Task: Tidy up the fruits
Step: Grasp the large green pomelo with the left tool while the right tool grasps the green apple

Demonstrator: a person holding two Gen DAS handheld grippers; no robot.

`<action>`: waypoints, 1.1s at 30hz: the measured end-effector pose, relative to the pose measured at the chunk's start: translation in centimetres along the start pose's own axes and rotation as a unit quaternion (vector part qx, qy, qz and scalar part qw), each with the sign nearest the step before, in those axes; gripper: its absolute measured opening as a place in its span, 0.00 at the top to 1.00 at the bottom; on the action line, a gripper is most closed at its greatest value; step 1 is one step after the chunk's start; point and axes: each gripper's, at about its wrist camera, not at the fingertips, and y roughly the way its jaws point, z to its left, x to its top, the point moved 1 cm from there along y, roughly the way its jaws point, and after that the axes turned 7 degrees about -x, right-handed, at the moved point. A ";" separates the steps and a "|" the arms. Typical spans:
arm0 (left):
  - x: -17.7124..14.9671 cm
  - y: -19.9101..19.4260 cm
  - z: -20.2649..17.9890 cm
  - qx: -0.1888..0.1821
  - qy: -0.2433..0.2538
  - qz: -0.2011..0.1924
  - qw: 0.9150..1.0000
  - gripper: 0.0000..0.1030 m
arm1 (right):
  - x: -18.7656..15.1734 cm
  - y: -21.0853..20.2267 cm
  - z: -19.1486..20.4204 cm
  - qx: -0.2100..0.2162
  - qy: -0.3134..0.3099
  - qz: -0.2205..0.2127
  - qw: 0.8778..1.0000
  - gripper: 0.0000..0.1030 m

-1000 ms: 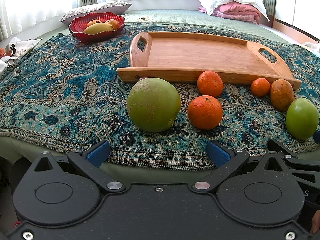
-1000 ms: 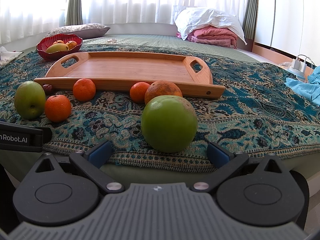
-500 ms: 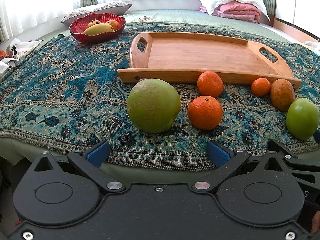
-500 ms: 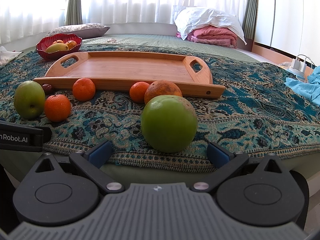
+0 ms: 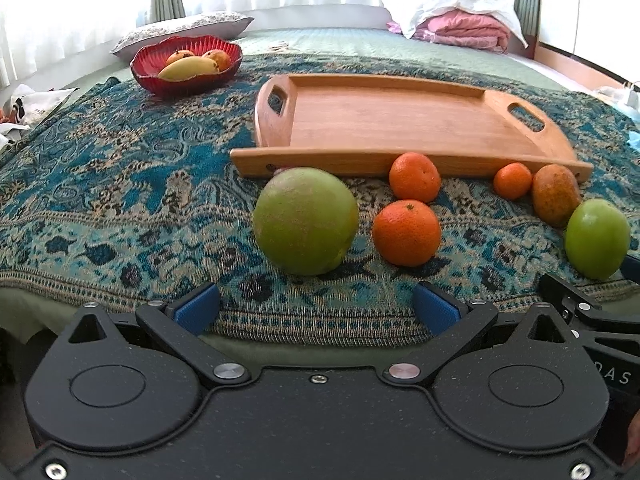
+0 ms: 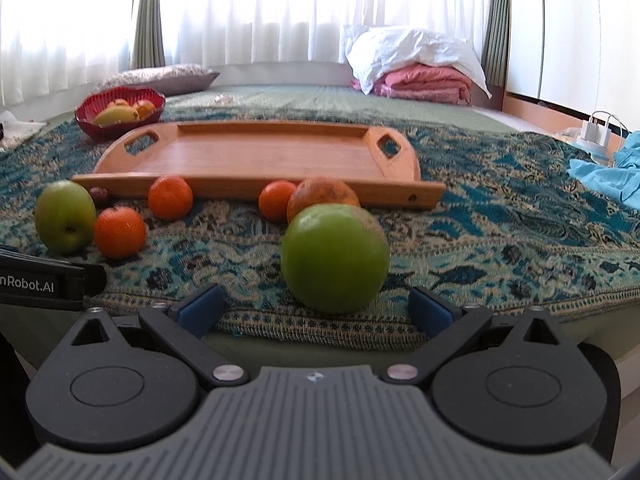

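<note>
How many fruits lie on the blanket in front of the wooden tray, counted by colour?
Green fruits: 2
Orange tangerines: 3
Brownish-orange fruit: 1
Small dark reddish fruit, half hidden: 1
Total: 7

Two green apples (image 5: 306,221) (image 5: 598,238), three tangerines (image 5: 406,232) (image 5: 415,177) (image 5: 512,181), one tray (image 5: 400,160), one red bowl (image 5: 184,80).

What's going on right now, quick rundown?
Left gripper and right gripper: jaws open, holding nothing. Green fruit ahead of left, green apple ahead of right. Wooden tray bare. Path unobstructed.
</note>
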 end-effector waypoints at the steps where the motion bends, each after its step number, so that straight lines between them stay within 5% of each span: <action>1: 0.2 -0.2 0.1 -0.002 0.004 -0.007 1.000 0.00 | 0.0 -0.2 0.0 0.001 0.001 -0.006 1.000 0.00; 8: 1.6 -2.3 1.0 -0.014 -0.004 -0.085 0.996 0.00 | 1.1 -1.1 -0.1 -0.001 -0.002 -0.050 0.999 0.08; 20: 1.8 -1.9 2.6 -0.032 -0.036 -0.089 0.995 0.10 | 1.2 -1.0 -0.1 -0.011 0.003 -0.049 0.999 0.29; 22: 1.7 -1.7 2.6 -0.036 -0.036 -0.085 0.995 0.16 | 1.1 -0.7 -0.2 -0.014 0.005 -0.042 0.999 0.34; 26: 1.5 -1.5 2.4 -0.052 -0.042 -0.076 0.995 0.45 | 1.2 -0.3 -0.5 -0.016 0.012 -0.036 0.999 0.41; 33: 1.4 -0.9 2.1 -0.045 -0.034 -0.075 0.996 0.48 | 1.1 0.4 -0.5 -0.011 0.013 -0.024 1.000 0.41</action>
